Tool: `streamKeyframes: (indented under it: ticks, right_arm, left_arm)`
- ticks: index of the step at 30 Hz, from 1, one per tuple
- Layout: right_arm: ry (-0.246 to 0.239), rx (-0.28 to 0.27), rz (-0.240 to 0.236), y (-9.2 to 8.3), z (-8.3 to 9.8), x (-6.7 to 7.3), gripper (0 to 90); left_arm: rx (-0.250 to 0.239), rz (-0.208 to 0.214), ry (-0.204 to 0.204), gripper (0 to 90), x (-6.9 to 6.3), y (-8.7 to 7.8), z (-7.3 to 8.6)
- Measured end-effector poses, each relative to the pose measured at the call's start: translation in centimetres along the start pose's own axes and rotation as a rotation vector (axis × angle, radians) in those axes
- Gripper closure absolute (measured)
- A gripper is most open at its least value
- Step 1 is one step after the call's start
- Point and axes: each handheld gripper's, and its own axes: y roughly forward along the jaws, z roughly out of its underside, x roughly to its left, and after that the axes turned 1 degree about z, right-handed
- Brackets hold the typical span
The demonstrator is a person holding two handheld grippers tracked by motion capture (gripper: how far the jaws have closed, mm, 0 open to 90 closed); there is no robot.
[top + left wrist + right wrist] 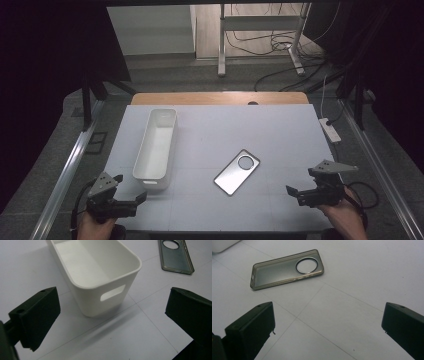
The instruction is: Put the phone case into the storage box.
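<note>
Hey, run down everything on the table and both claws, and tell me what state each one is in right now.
white plastic bin: upright, empty, resting on the table.
phone case: lying flat on the table, apart from the bin, with nothing in it.
left claw: open, holding nothing, near the bin's handle end.
right claw: open, holding nothing, short of the phone case.

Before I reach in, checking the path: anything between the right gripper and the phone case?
Nothing: bare white table separates the right gripper and phone case, per the right gripper view.
</note>
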Motion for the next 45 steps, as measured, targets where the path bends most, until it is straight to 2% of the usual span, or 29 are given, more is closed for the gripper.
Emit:
streamKeyframes:
  ticks: [5, 14, 23, 38, 45]
  right_arm:
    - [-0.010, -0.006, -0.012, 0.4, -0.5, -0.1, 0.0]
    - [0.012, -0.021, -0.036, 0.9, -1.2, -0.1, 0.0]
    - [0.002, -0.028, -0.057, 1.5, -2.0, -0.1, 0.0]
    - [0.005, 0.020, -0.090, 3.4, -3.1, 0.5, 0.0]
    - [0.002, 0.039, -0.068, 4.0, -3.5, 0.6, 0.0]
  left_arm:
    - [0.004, -0.001, 0.005, 0.6, 0.0, 0.0, 0.0]
    - [0.004, -0.002, 0.007, 0.6, -0.1, 0.1, 0.0]
    - [0.002, -0.002, 0.009, 0.6, -0.1, 0.1, 0.0]
    - [0.003, -0.006, 0.006, 0.5, -0.1, 0.0, 0.0]
    - [0.003, -0.006, 0.008, 0.5, -0.1, 0.0, 0.0]
